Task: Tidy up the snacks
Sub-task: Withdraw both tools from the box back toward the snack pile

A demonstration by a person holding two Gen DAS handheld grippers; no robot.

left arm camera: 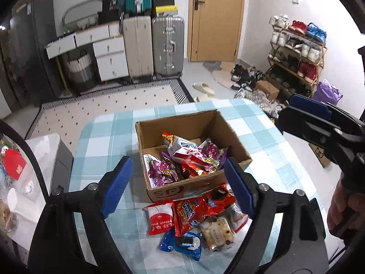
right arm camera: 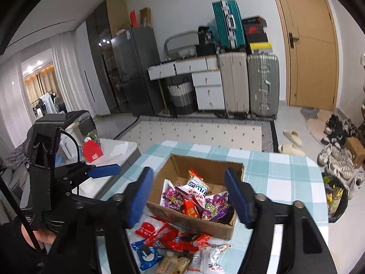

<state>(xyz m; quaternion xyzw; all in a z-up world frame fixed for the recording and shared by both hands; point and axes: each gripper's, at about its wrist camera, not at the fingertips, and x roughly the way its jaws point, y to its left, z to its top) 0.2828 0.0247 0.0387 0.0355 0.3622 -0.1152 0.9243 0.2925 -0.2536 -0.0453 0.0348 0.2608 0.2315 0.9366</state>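
The cardboard box (left arm camera: 194, 150) on the checked counter (left arm camera: 102, 132) already holds a heap of snack packets (left arm camera: 187, 157), roughly half the lot; a cluster of packets (left arm camera: 196, 219) lies just in front of the box, unsorted; the left gripper (left arm camera: 180, 187) and right gripper (right arm camera: 189, 196) both hover above, jaws wide apart, empty.

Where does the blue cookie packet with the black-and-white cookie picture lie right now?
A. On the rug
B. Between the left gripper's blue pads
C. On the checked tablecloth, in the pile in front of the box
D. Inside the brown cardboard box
C: the blue cookie packet lies on the checked tablecloth among loose snacks, on the near side of the brown cardboard box, outside it, with no gripper touching it.
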